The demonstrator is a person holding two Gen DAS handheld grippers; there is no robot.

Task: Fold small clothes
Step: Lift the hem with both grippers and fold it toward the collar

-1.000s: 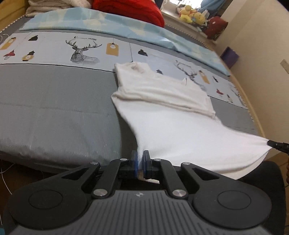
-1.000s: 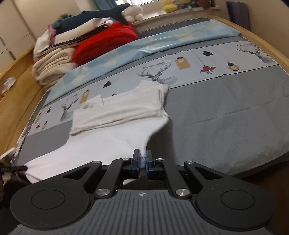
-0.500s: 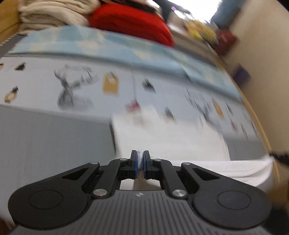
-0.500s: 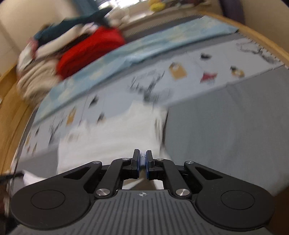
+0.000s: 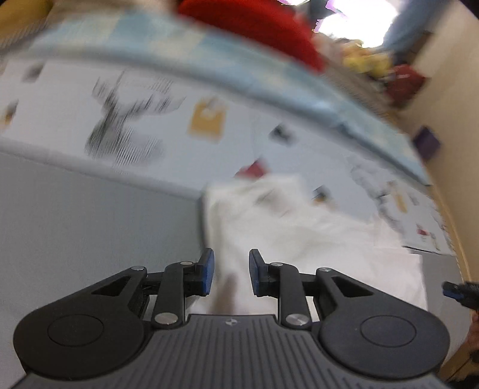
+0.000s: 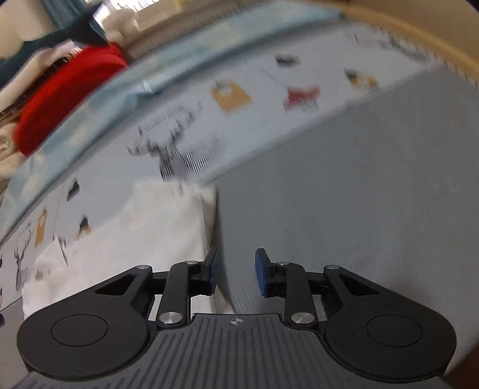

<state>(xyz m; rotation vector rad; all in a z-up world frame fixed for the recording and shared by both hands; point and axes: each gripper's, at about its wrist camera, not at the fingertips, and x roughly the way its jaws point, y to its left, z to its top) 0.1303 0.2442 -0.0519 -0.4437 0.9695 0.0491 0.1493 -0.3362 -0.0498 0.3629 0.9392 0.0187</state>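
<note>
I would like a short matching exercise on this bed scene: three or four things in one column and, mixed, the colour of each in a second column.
Things:
1. small garment
2. blanket at the head of the bed
3. gripper pads
4. tag printed beside the deer drawing

Colours:
A. blue
B. white
C. mustard yellow
D. red

Pairs: 1-B, 2-D, 3-A, 4-C

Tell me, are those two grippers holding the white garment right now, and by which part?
Neither holds it. The left gripper and right gripper are opening, pads off the cloth; the white garment lies on the bed.
</note>
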